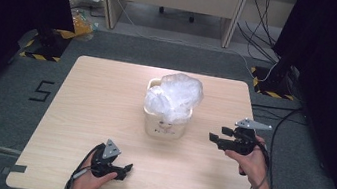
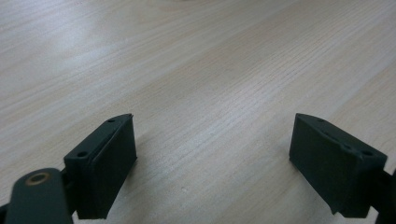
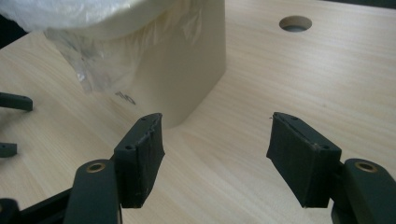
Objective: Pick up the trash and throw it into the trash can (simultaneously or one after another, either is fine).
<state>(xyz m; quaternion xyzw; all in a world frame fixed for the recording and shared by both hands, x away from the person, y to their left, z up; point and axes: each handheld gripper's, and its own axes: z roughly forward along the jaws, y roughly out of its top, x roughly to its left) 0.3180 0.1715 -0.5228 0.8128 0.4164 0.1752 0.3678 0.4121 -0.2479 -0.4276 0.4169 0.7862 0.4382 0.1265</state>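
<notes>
both grippers' fingers [image 2: 107, 168] spread wide, holding nothing; bin [image 1: 165, 122] untouched.

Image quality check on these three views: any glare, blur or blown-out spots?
High view: the clear plastic bag in the cream bin is nearly blown out, the side curtains almost black. Left gripper view: soft sheen on the table, the near tongs slightly soft. Right gripper view: the bag overexposed top left, the bin's print blurred.

Left hand-held gripper [image 1: 126, 169] open; right hand-held gripper [image 1: 219, 134] open.
</notes>
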